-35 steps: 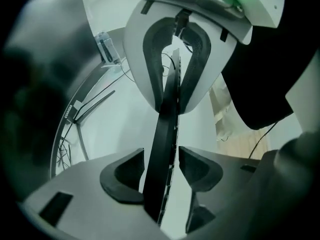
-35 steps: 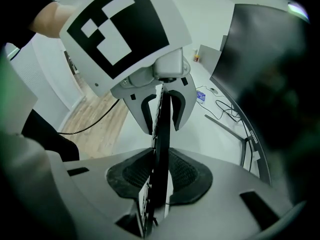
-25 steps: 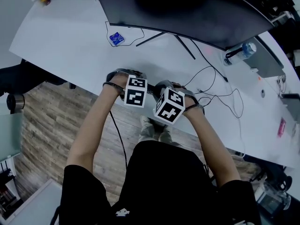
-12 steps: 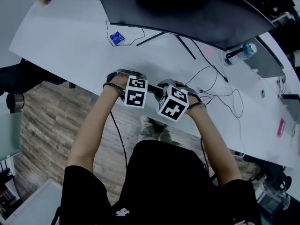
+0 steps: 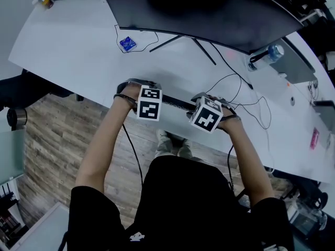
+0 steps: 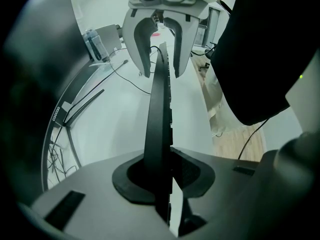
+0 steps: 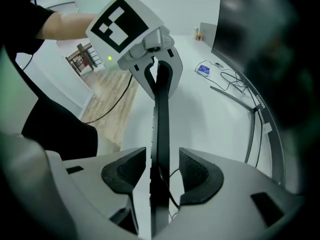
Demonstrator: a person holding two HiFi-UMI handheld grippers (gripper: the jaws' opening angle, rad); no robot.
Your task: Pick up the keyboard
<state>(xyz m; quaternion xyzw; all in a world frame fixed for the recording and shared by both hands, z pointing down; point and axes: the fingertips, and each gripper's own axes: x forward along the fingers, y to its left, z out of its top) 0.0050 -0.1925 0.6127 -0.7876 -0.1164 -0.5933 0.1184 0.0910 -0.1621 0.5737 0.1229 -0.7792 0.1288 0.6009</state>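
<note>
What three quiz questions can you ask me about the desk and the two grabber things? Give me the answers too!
1. Which gripper presses its jaws on the keyboard? A: left gripper. B: right gripper. C: neither.
2. True or false: a bottle is on the desk.
3. Fill in: the little packet near the monitor is coloured ____.

Key
1. A. The left gripper's jaws have just been closing and clamp the keyboard. The right gripper's jaws have just been opening; the keyboard stands between them with a gap on each side.
2. True.
3. Blue.
</note>
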